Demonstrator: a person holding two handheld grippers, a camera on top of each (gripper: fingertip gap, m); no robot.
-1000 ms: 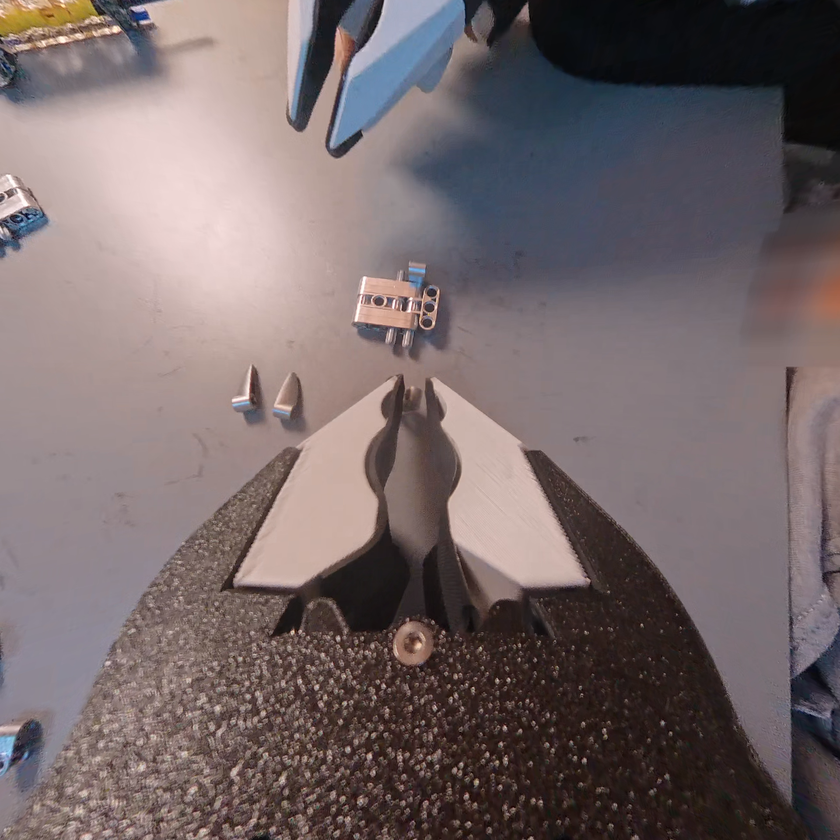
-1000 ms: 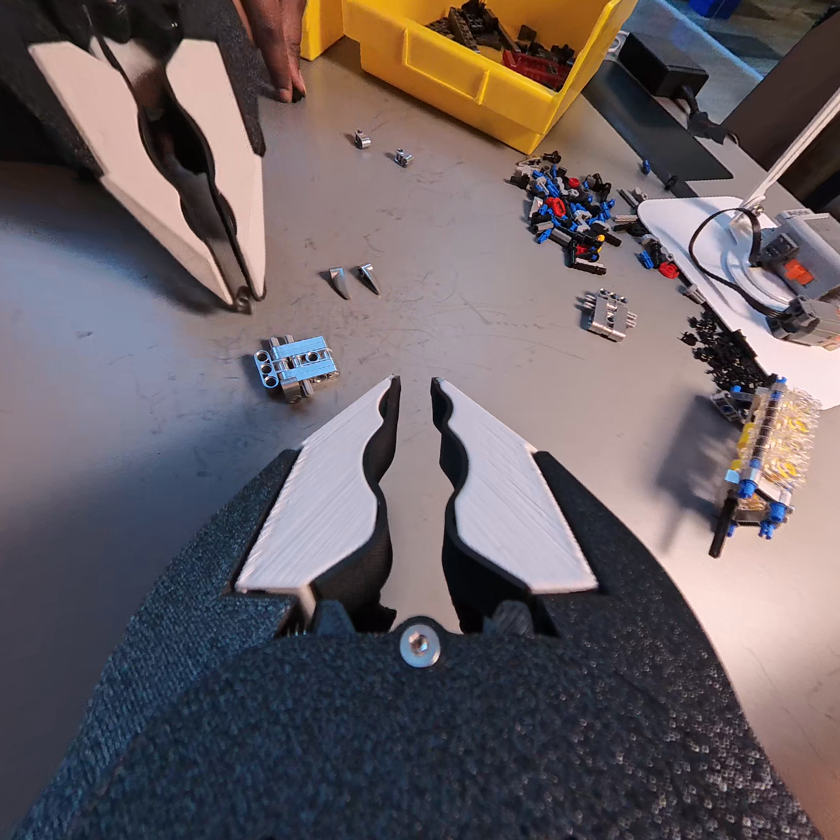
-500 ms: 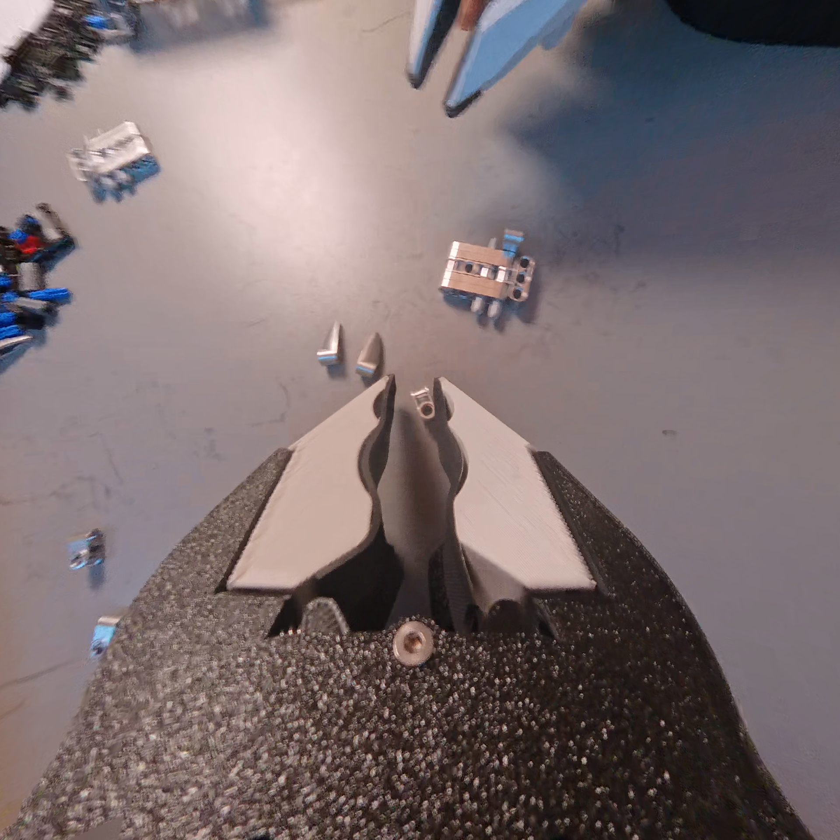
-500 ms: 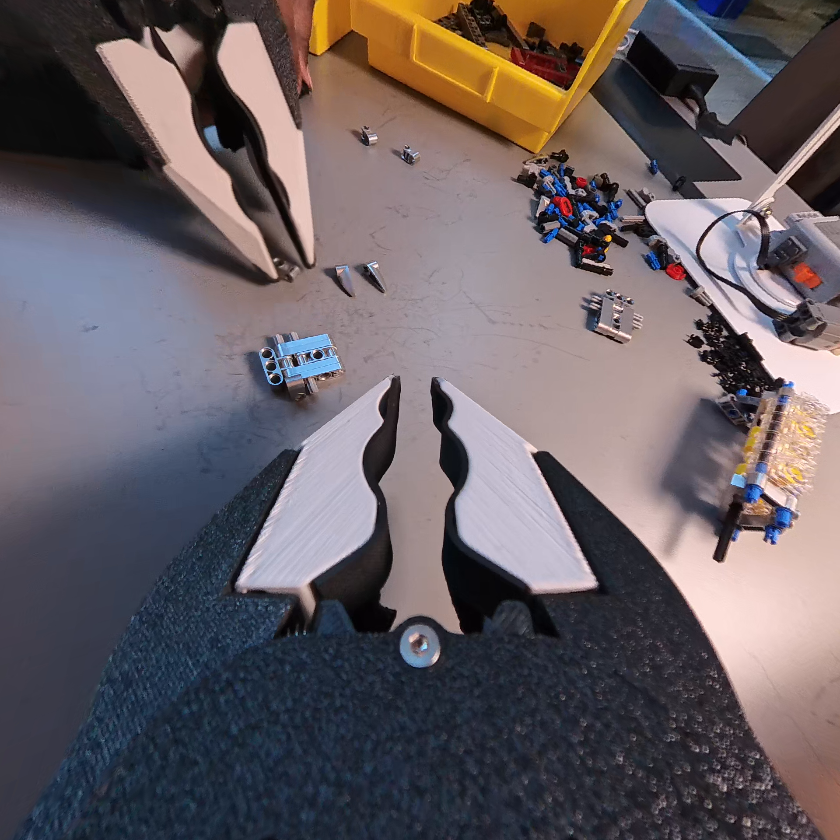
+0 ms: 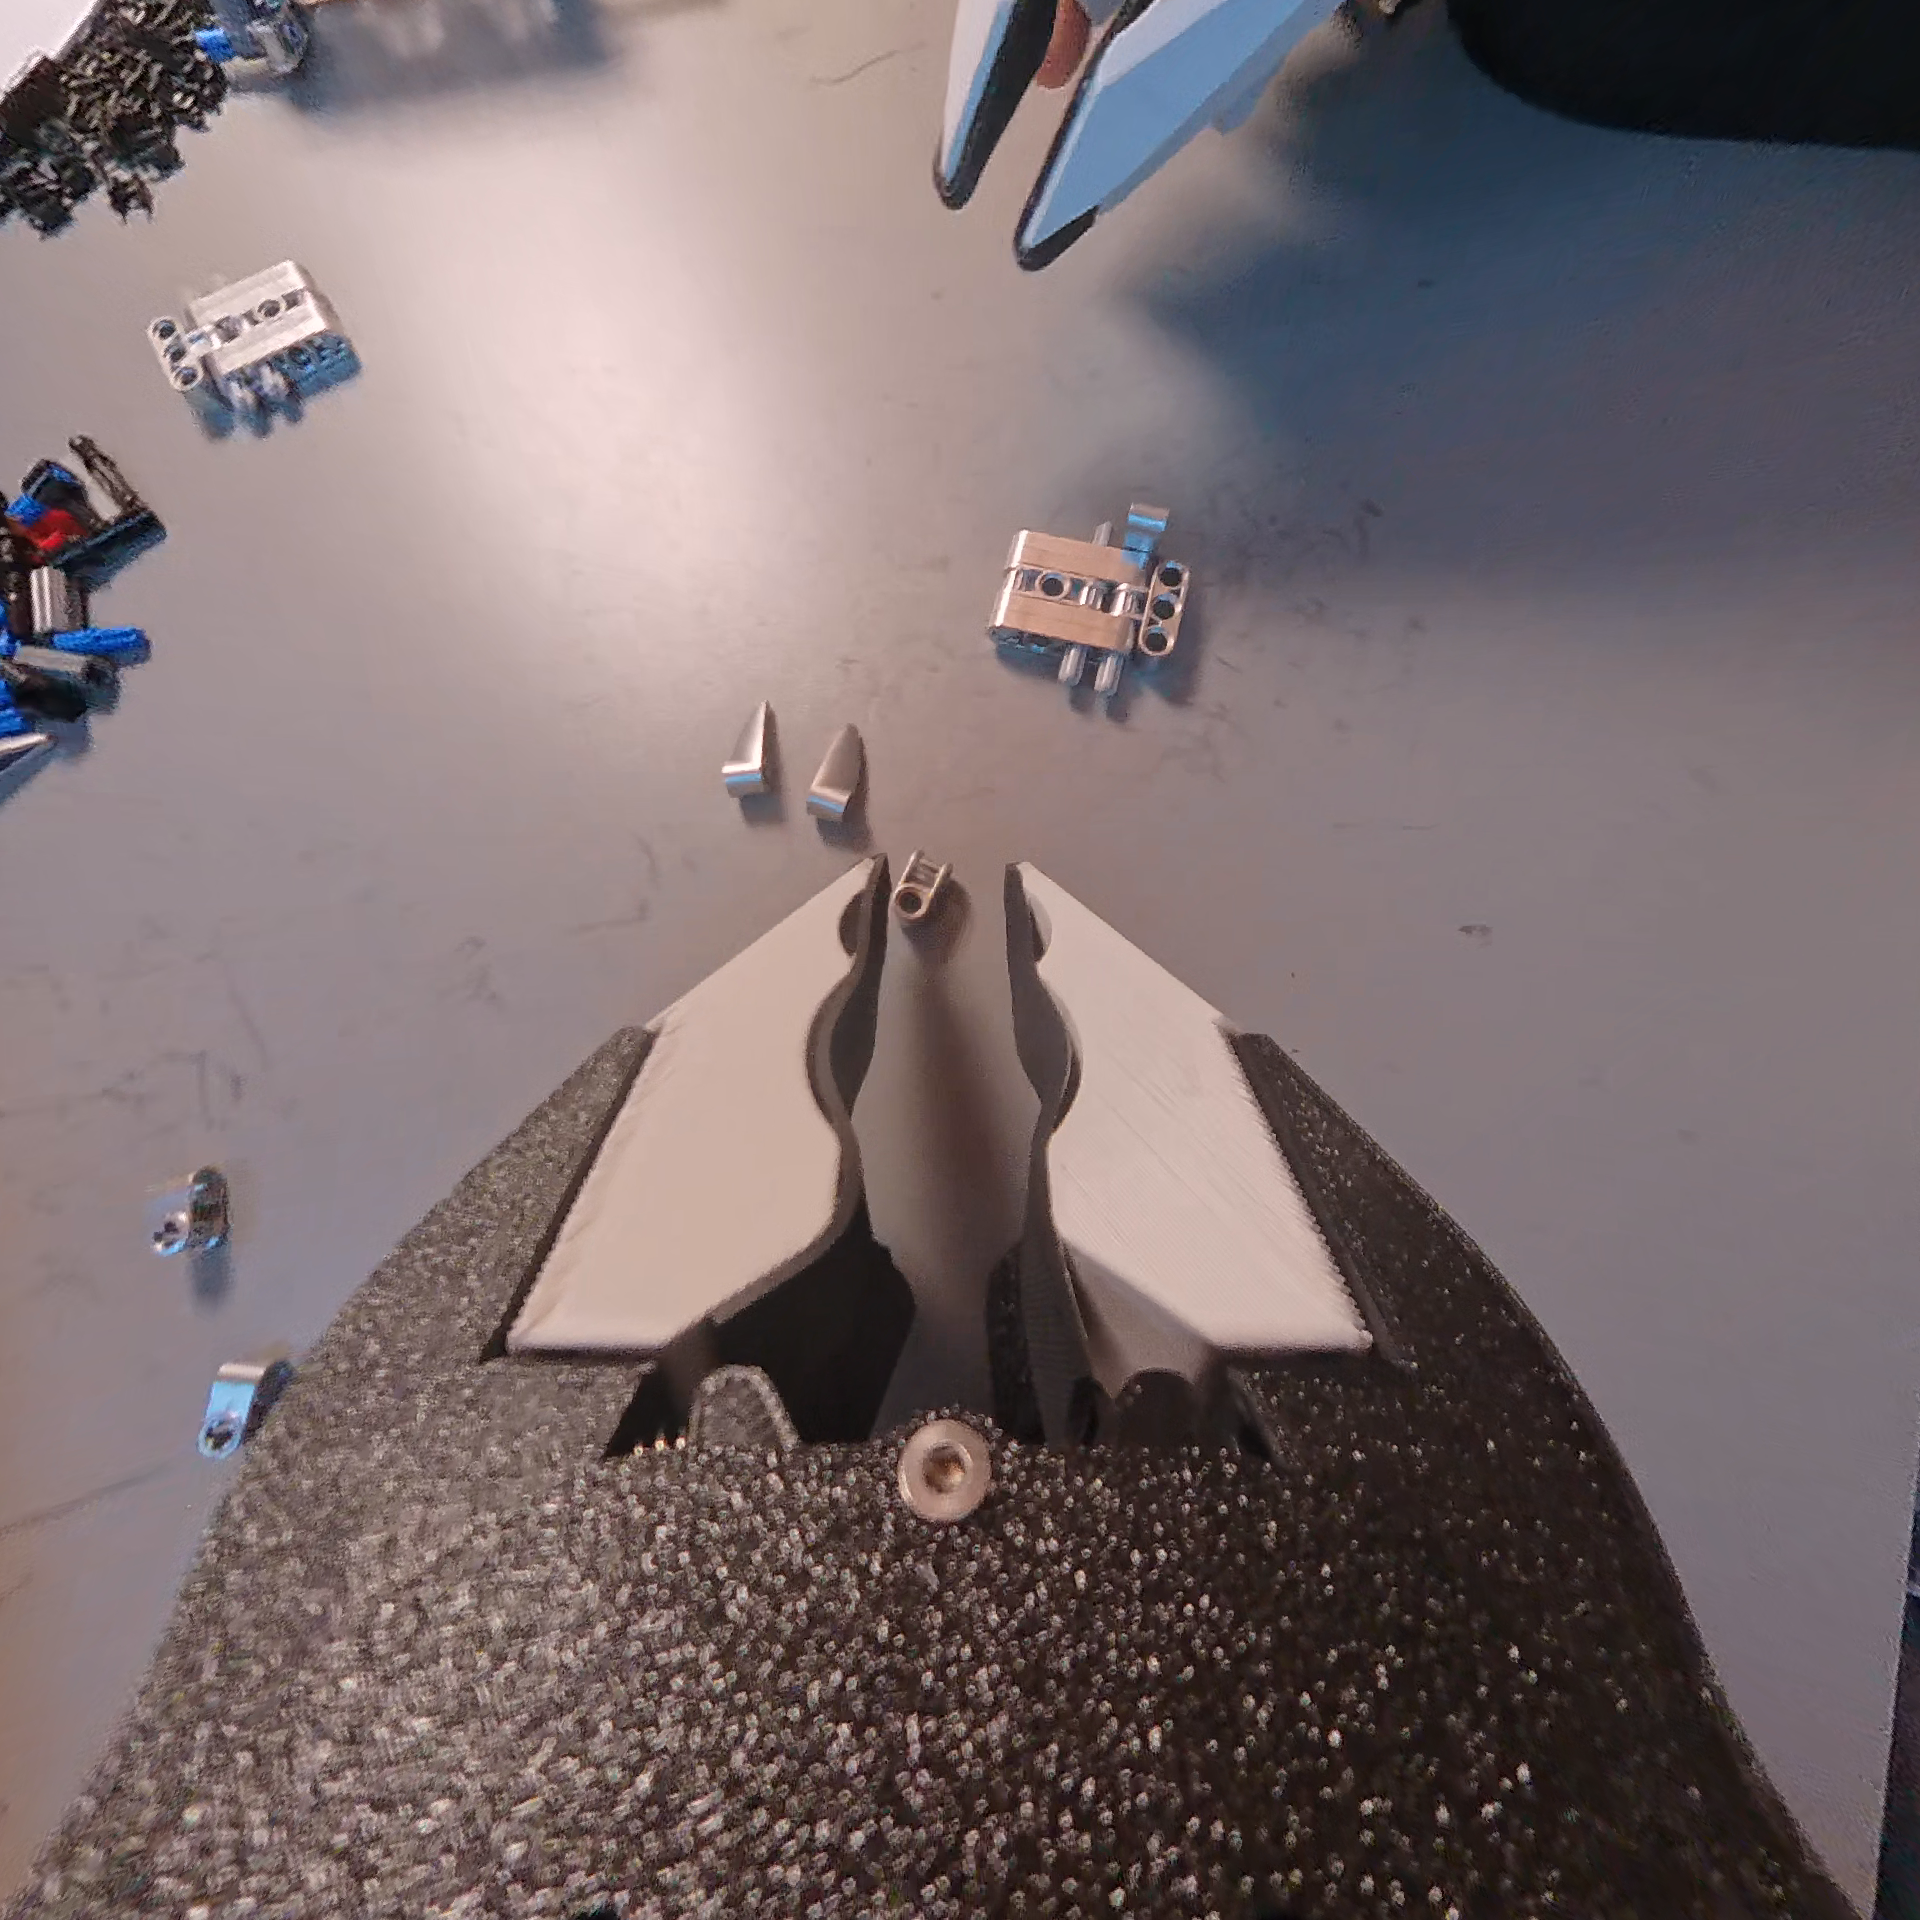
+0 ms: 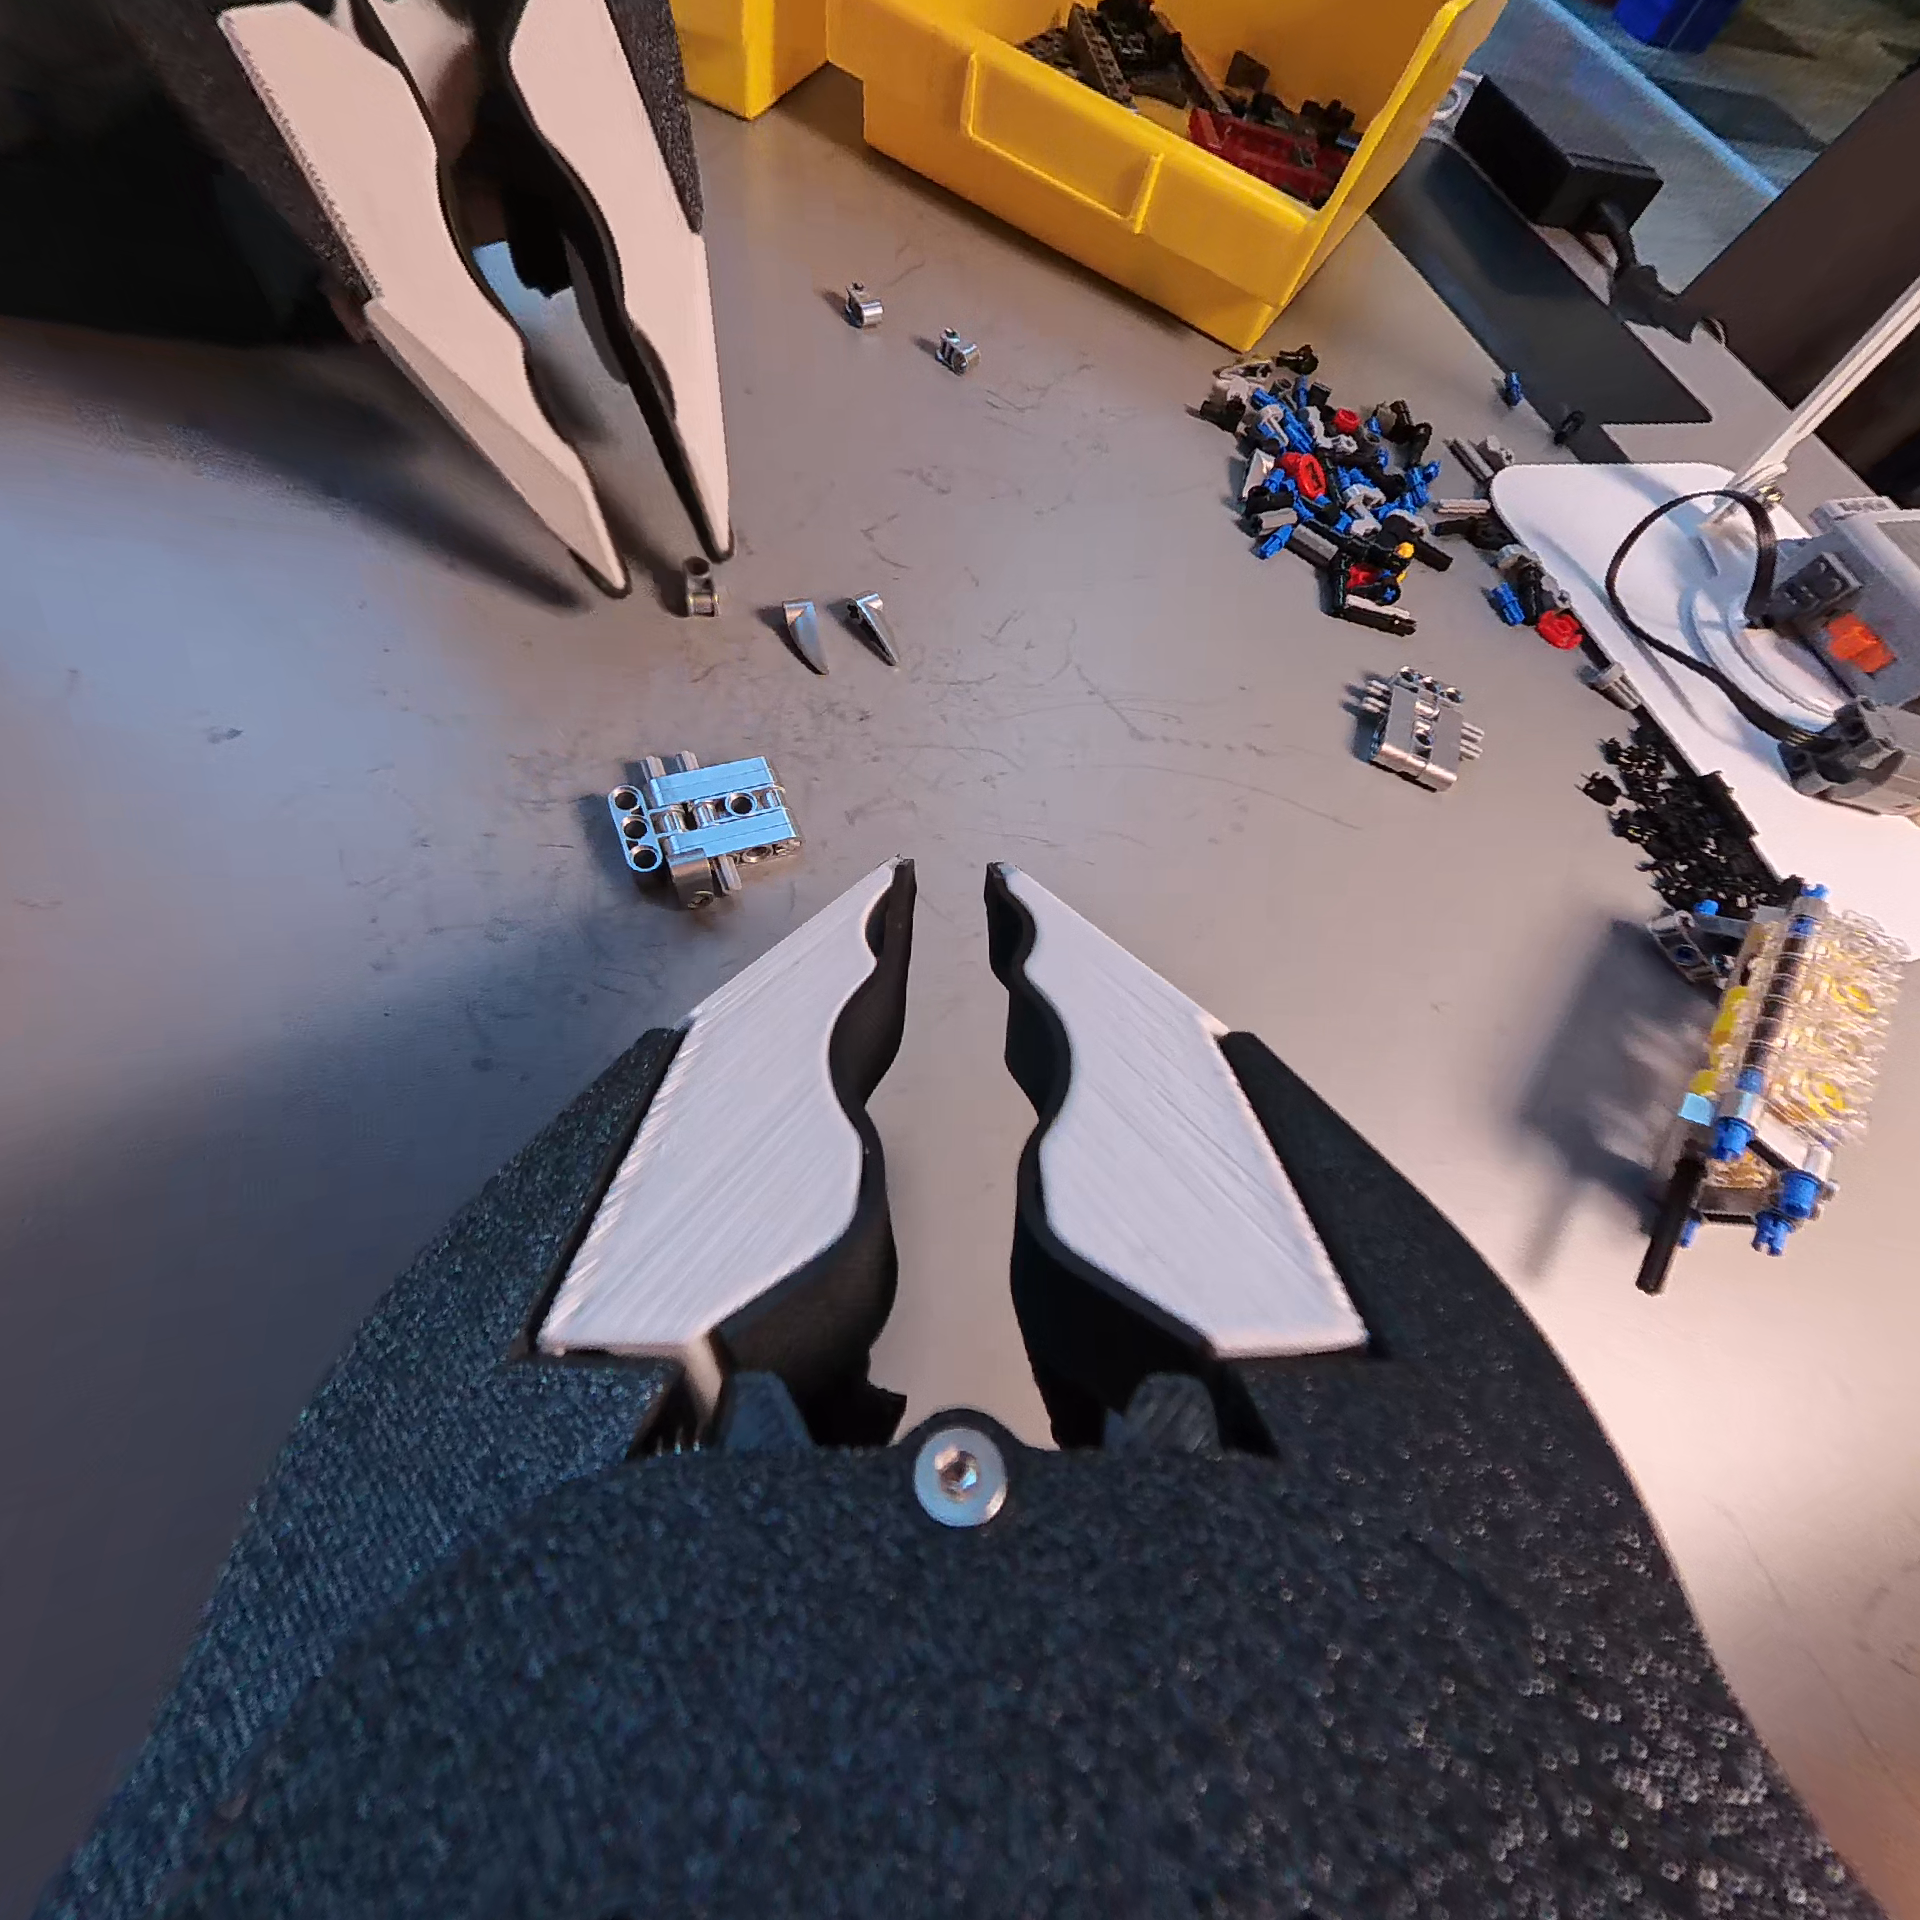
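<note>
My left gripper (image 5: 945, 868) is open, low over the grey table (image 5: 1455, 831). A small grey connector piece (image 5: 920, 888) lies on the table between its fingertips, nearer the left finger, and is not gripped. In the right wrist view the left gripper (image 6: 670, 571) stands over that connector piece (image 6: 701, 597). Two grey tooth-shaped pieces (image 5: 748, 764) (image 5: 836, 774) lie just ahead. A grey beam assembly (image 5: 1091, 603) lies farther right. My right gripper (image 6: 948, 868) is open and empty, just right of the beam assembly (image 6: 707, 831), and also shows in the left wrist view (image 5: 995, 229).
A second grey assembly (image 6: 1418, 727) lies to the right, beyond it a pile of blue, black and red parts (image 6: 1330, 499). Yellow bins (image 6: 1122, 166) stand at the back. A white base with a motor (image 6: 1662, 540) and a clear-yellow build (image 6: 1766, 1060) are at right. Two small connectors (image 6: 862, 307) lie near the bins. There is about 12 cm between the tips of the two grippers.
My left gripper was shut on the small connector, moved toward the two tooth pieces, and has opened. The connector now lies free on the table. The right gripper has barely moved.
</note>
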